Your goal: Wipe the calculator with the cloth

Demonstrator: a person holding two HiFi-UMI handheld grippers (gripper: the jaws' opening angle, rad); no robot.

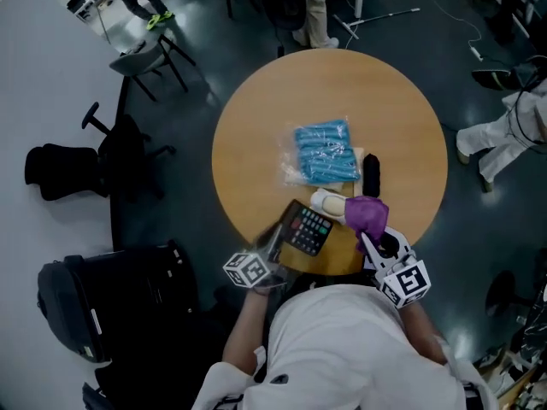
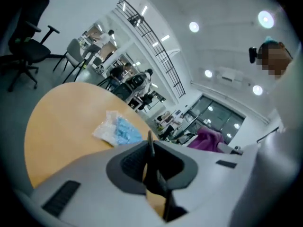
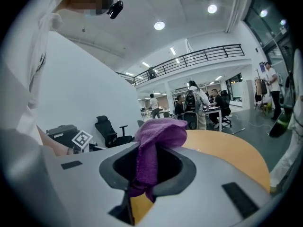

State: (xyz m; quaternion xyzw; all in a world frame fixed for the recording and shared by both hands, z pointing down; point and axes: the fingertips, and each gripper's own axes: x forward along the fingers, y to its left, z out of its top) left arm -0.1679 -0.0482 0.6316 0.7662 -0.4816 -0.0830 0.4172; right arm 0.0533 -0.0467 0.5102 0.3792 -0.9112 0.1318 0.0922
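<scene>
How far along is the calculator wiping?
Done: the left gripper grips the calculator by its edge, the right gripper holds the cloth. In hand: the cloth sits just beside the calculator, apparently not touching. Left: the wiping itself; no stroke shows yet.

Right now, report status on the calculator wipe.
Left gripper shut on calculator, held tilted. Right gripper shut on purple cloth, not yet touching calculator. Small white item on table close beside both.
</scene>
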